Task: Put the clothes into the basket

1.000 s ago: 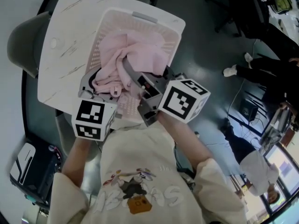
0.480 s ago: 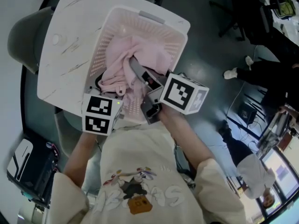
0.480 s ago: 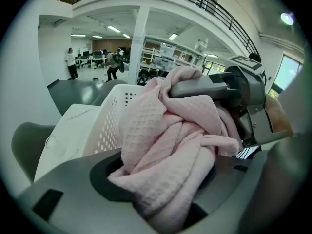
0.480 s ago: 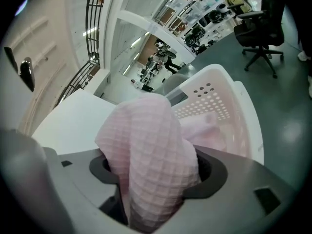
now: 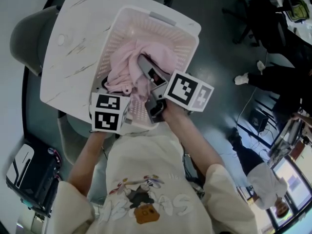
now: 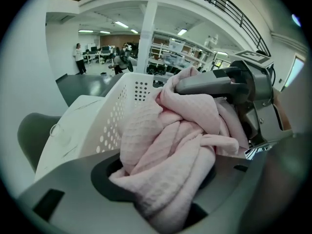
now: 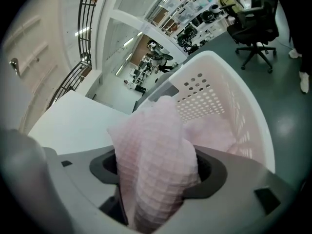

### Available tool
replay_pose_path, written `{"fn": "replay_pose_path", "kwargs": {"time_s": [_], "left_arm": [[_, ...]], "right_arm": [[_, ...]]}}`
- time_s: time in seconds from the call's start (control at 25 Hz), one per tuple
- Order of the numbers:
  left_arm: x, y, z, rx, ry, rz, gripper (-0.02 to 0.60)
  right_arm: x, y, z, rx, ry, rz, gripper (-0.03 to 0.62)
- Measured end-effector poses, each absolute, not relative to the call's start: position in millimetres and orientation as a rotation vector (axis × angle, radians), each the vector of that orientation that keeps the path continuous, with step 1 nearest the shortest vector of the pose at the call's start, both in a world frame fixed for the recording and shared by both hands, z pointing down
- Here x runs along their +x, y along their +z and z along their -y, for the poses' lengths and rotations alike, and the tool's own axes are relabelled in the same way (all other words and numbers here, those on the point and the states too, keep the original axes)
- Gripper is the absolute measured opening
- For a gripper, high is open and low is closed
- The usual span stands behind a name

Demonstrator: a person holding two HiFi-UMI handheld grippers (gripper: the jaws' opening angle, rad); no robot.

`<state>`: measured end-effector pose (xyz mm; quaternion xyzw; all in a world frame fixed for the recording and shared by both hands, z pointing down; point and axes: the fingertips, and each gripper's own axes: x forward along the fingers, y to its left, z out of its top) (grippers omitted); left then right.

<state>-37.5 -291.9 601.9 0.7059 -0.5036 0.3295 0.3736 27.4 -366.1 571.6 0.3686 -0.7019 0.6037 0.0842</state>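
Seen from above, a person stands at the near end of a white perforated basket [image 5: 161, 21] that sits on a pale marbled tabletop [image 5: 78, 43]. Each hand holds tongs, and both pairs are clamped on one bundle of pink clothes [image 5: 139, 57]. The left tongs [image 6: 161, 179] pinch a thick wad of the waffle-knit cloth, and the right tongs [image 7: 158, 174] grip a fold that rises between their pads. The bundle sits inside the basket walls, mounded about level with the rim, directly ahead of and below both pairs of tongs. The basket's long axis runs away from the person. The left tongs sit by the near left corner, while the right tongs reach further in towards the middle. Letting go here would likely leave the clothes inside.
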Motion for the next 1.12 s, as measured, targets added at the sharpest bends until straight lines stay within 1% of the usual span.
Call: {"fn": "replay_pose_path", "kwargs": {"time_s": [0.52, 0.8, 1.12], "left_arm": [[-40.0, 635.9, 302.6, 1.727, 0.907, 1.308, 0.235], [-39.6, 648.4, 313.4, 1.650, 0.827, 1.368, 0.235], [-40.1, 670.6, 323.3, 1.566, 0.802, 1.407, 0.233]], "right_arm": [[20.8, 615.7, 378.8, 1.153, 1.808, 1.972, 0.316], [22.0, 630.9, 385.8, 1.215, 1.731, 1.913, 0.314], [23.2, 656.5, 399.2, 1.270, 1.608, 1.866, 0.314]]}}
